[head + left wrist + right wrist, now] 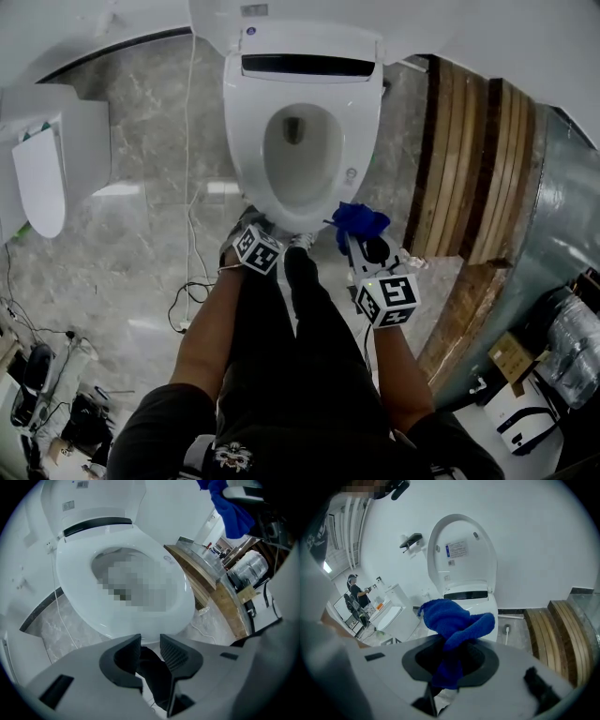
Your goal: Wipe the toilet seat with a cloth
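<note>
Cloth [454,620] is looking bright blue and fuzzy, scrunched into a lump. The right hand-held gripper [451,656] is pinching it tight, just right of the toilet seat [246,141] at its near end. It's bulging out past the jaw tips toward the toilet. The white oval seat is lying with its long axis running near to far, rounded front pointing at the person. The left hand-held gripper [150,649] is hovering spread and empty.

Toilet seat [247,141]: white, oval, lowered flat (lid [461,550] raised upright).
Cloth [360,220]: blue, bunched, clamped in right gripper [451,660], near the seat's front edge.
</note>
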Available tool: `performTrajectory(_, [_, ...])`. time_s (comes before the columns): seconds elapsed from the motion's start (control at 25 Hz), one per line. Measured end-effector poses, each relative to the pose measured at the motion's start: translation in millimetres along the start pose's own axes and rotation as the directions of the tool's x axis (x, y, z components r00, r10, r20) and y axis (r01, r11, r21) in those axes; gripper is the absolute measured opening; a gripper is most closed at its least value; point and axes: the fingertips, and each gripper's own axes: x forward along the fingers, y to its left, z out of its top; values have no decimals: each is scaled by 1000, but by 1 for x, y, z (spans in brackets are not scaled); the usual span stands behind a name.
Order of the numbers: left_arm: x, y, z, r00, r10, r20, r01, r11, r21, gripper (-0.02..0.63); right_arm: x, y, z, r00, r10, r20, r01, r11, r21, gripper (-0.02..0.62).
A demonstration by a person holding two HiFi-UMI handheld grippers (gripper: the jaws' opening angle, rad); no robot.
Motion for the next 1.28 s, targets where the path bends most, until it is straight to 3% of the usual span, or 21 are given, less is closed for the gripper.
performTrajectory(0.28, [-11, -4, 9, 1000, -11, 26, 12, 999, -38, 135, 16, -7, 3, 1000, -5, -4, 5, 1000, 12, 80])
performTrajectory(0.48, [-52, 23, 39, 989, 37, 145, -22, 994, -103, 109, 39, -9, 4, 1000, -12, -12, 13, 1000, 25, 80])
performTrajectory(0.56, [-70, 40, 56, 978, 58, 199, -29, 989, -147, 54, 52, -10, 6, 1000, -12, -19, 12, 1000, 27, 80])
performTrajectory(0.72, [-98, 66, 92, 954, 109, 278, -60, 982, -179, 9, 78, -16, 15, 1000, -11, -26, 12, 1000, 25, 80])
performTrajectory(0.96, [-127, 98, 143, 895, 190, 404, -61, 949, -310, 9, 121, -35, 36, 999, -39, -3, 39, 999, 16, 80])
performTrajectory(1.16, [-138, 125, 167, 862, 242, 446, -48, 914, -402, 9, 168, -57, 51, 997, -72, -22, 73, 995, 63, 80])
performTrajectory(1.28, [-139, 138, 175, 850, 256, 460, -50, 910, -412, 9, 196, -59, 60, 997, -54, -48, 56, 998, 41, 80])
